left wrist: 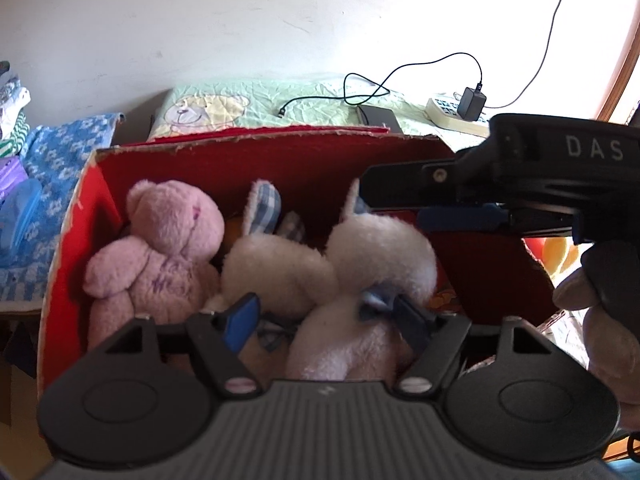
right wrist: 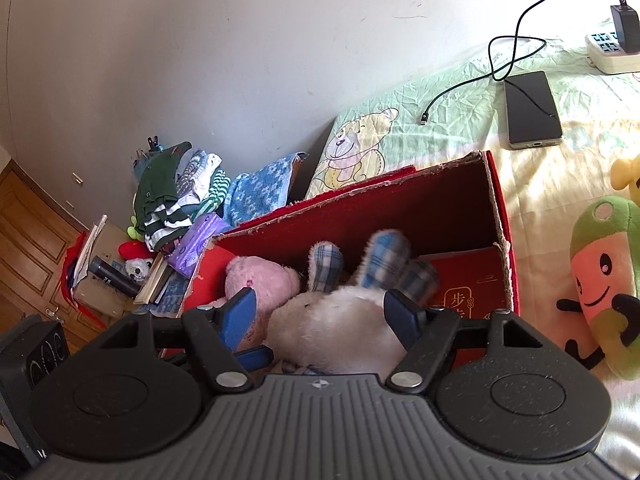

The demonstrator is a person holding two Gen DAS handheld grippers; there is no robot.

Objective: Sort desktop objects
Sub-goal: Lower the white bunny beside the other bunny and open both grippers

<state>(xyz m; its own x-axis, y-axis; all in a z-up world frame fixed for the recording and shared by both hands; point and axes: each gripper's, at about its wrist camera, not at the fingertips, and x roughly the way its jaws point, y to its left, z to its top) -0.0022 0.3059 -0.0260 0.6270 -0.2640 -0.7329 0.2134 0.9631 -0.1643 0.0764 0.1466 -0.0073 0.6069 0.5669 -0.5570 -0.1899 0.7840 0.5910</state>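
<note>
We find both the left gripper (left wrist: 326, 318) and right gripper (right wrist: 320, 314) spread wide over white plush rabbits (left wrist: 376, 256) in the red box (left wrist: 64, 240), apparently gripping nothing

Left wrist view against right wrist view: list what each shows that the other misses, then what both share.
Only the left wrist view shows the right gripper from the side and a second white bunny. Only the right wrist view shows the green plush, the clothes pile and a wooden door. Both show the red box, pink bear, phone, cable and power strip.
</note>
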